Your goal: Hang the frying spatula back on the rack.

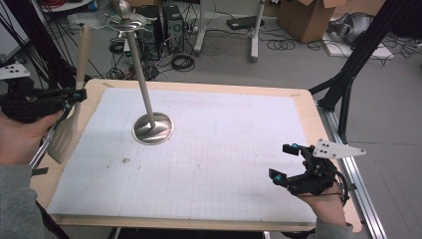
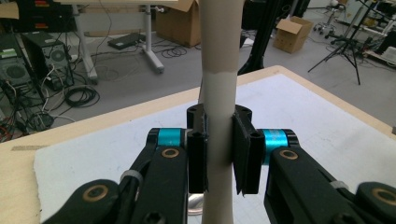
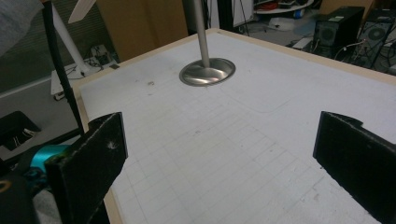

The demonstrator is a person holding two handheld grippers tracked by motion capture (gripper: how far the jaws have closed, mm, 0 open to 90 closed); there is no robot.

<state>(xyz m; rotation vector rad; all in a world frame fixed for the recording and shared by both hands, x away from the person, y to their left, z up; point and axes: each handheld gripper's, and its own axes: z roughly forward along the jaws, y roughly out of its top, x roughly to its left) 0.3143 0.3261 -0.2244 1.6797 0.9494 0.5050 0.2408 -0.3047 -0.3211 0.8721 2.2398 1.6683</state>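
A pale beige spatula (image 1: 64, 137) stands nearly upright at the table's left edge, blade down and handle rising. My left gripper (image 1: 77, 94) is shut on its handle. In the left gripper view the handle (image 2: 219, 70) runs vertically between the two black pads (image 2: 245, 154), which press on it from both sides. A metal stand (image 1: 153, 128) with a round base and a tall thin pole sits on the mat left of centre; its base (image 3: 207, 72) also lies ahead in the right gripper view. My right gripper (image 1: 286, 162) rests low near the front right corner, open, with nothing between its jaws (image 3: 224, 163).
A white gridded mat (image 1: 224, 149) covers most of the wooden table (image 1: 304, 107). Black tripod legs (image 1: 348, 74) stand just off the right edge. On the floor beyond are computer towers (image 1: 159, 25), cables and cardboard boxes (image 1: 308, 17).
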